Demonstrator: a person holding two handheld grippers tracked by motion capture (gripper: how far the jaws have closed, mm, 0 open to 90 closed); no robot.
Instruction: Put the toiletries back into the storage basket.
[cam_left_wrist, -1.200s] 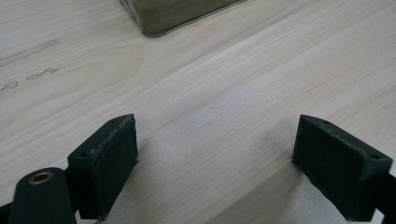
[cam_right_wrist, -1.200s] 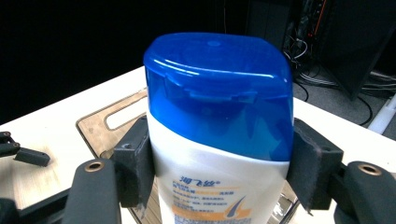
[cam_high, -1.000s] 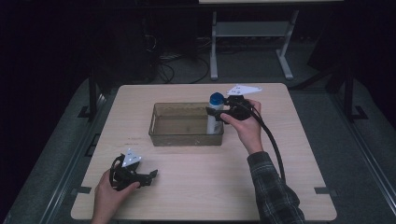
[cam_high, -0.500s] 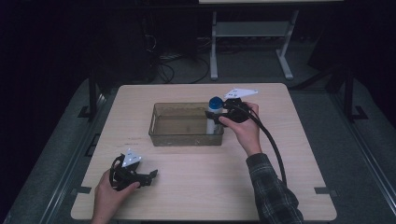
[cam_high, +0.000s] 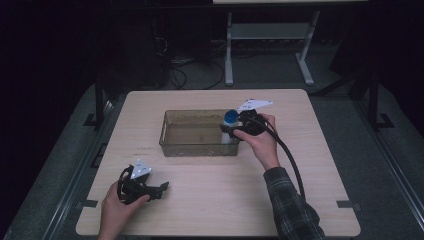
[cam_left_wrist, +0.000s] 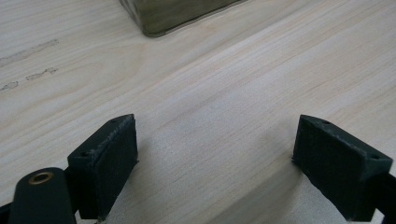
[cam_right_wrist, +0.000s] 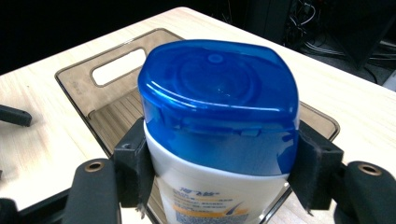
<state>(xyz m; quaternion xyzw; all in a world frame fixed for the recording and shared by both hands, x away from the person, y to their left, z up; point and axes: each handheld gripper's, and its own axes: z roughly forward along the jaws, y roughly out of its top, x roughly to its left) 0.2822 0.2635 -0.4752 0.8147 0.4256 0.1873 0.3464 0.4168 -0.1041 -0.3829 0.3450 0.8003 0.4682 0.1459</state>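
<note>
While the left gripper (cam_high: 159, 189) rested wide open on the table (cam_high: 310, 200), nothing sat between its jaws. The right gripper (cam_right_wrist: 219, 182) clamped a blue-capped shampoo bottle (cam_right_wrist: 219, 126) upright over the smoky plastic bin (cam_high: 192, 148).

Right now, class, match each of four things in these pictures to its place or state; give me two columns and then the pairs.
1. bottle
2. tray
3. left hand-held gripper
4. table

A. open, low over the near left of the table
B. clear brown, at mid-table
C. pale wood
D. blue-capped, clamped by the right hand-held gripper at the tray's right end

Pairs: 1-D, 2-B, 3-A, 4-C
</note>
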